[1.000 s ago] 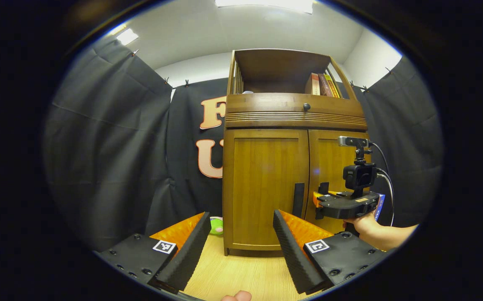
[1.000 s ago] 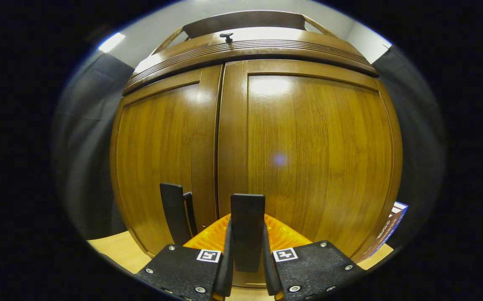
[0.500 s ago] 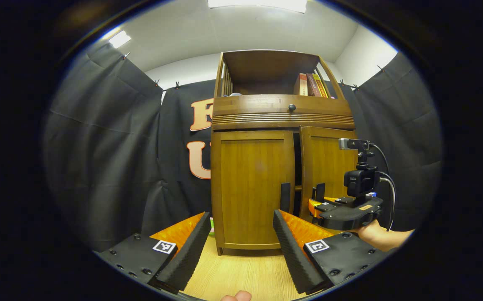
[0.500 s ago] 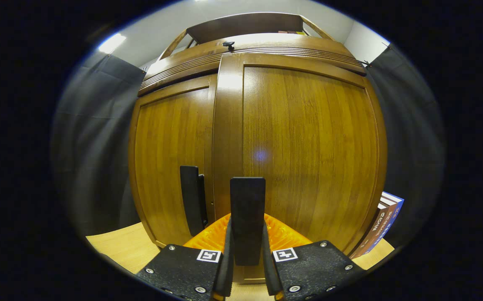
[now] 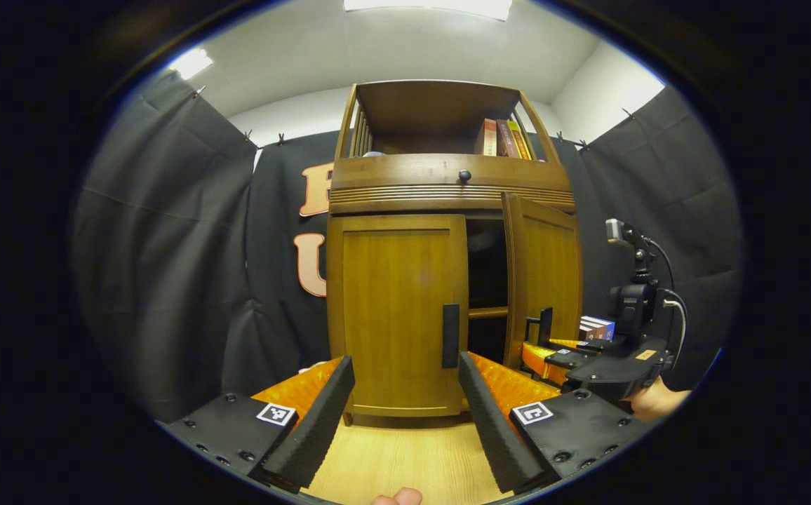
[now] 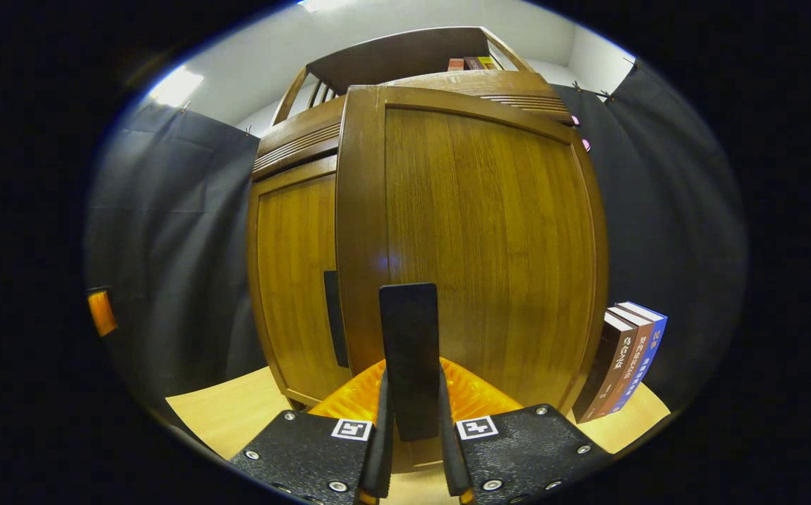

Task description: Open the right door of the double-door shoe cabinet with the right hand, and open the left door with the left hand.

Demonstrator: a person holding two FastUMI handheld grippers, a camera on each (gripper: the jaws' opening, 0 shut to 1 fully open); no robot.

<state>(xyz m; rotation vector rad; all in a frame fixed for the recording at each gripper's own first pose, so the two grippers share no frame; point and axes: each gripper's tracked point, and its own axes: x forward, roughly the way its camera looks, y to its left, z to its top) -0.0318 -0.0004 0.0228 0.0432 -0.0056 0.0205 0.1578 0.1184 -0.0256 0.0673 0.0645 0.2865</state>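
At cabinet front, we have the right gripper (image 6: 411, 393) pinching the right door handle (image 6: 411, 351), both fingers on it; right door (image 5: 542, 280) stands partly swung out. Left gripper (image 5: 405, 414) has jaws spread, holding nothing, near the closed left door (image 5: 395, 308). Doors look rigid wood, hinged; grip by left handle (image 5: 450, 335). Books (image 6: 626, 358) stand beside the cabinet w/ possible door-swing interference.

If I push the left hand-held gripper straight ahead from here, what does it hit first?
Most likely the closed left door of the cabinet, near its handle. The left hand-held gripper is open and aimed at that panel with bare floor between, though depth is hard to judge.
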